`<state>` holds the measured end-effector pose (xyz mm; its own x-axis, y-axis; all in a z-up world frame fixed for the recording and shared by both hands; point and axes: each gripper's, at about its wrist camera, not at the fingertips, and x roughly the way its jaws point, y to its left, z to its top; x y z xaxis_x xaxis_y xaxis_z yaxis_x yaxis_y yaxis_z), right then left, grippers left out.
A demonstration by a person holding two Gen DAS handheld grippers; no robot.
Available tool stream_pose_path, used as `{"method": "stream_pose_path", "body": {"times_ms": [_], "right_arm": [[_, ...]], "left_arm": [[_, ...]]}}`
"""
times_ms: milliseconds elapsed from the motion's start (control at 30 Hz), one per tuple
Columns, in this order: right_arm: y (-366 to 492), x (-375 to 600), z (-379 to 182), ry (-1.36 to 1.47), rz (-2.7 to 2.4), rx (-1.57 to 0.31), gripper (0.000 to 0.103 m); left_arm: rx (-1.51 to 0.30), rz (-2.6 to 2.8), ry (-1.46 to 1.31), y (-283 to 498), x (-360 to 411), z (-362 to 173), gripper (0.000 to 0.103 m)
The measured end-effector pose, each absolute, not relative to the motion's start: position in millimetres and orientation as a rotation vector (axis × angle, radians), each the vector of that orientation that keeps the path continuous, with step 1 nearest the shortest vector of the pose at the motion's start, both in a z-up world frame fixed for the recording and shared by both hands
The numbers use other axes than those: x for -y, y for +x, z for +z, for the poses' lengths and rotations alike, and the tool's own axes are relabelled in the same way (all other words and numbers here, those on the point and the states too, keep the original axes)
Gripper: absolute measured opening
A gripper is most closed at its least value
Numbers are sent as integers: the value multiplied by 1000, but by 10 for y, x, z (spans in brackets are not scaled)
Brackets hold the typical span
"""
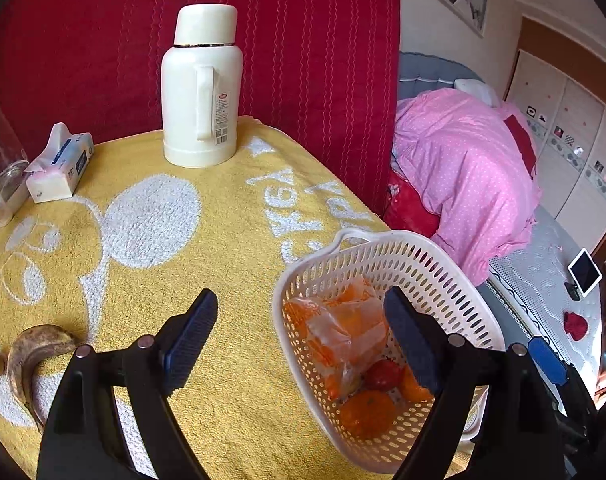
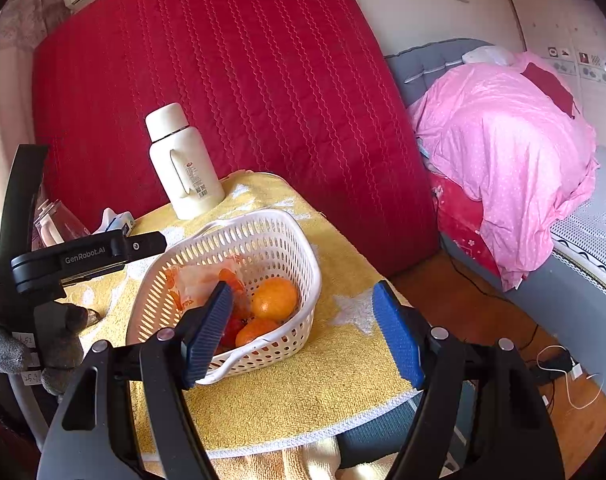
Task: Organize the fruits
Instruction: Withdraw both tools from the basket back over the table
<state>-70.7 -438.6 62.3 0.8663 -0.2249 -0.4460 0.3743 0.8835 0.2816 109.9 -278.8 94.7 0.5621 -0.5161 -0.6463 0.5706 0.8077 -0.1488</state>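
Note:
A white slotted basket (image 1: 383, 236) (image 2: 263, 216) stands on the yellow towel near the table's right edge. In it lie oranges (image 1: 367, 412) (image 2: 275, 298), a red apple (image 1: 383, 374) (image 2: 233, 330) and a clear bag of orange pieces (image 1: 343, 320) (image 2: 195, 280). A browned banana (image 1: 31, 352) lies on the towel at the left. My left gripper (image 1: 301, 300) hovers open above the basket's left rim, holding nothing. My right gripper (image 2: 303, 292) is open in front of the basket, its left finger overlapping the near rim, nothing gripped. A gloved hand (image 2: 59, 344) holds the left gripper.
A white thermos (image 1: 201, 92) (image 2: 183, 168) stands at the back of the table. A tissue pack (image 1: 59, 164) and a glass jar (image 1: 3, 160) sit at the back left. A red quilted panel rises behind. A bed with a pink quilt (image 1: 463, 168) is to the right.

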Motion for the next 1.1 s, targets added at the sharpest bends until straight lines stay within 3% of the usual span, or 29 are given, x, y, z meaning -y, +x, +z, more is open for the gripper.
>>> {"method": "stream_pose_path", "body": {"times_ms": [567,1100], "right_arm": [[-781,4020,755,349,-248,-407,75],[-681,3322,774,277,-126,-446,75]], "left_arm": [[-687,-496,16,1105,1980,1022,88],[-667,-204,-108,1344,446,1037,88]]}}
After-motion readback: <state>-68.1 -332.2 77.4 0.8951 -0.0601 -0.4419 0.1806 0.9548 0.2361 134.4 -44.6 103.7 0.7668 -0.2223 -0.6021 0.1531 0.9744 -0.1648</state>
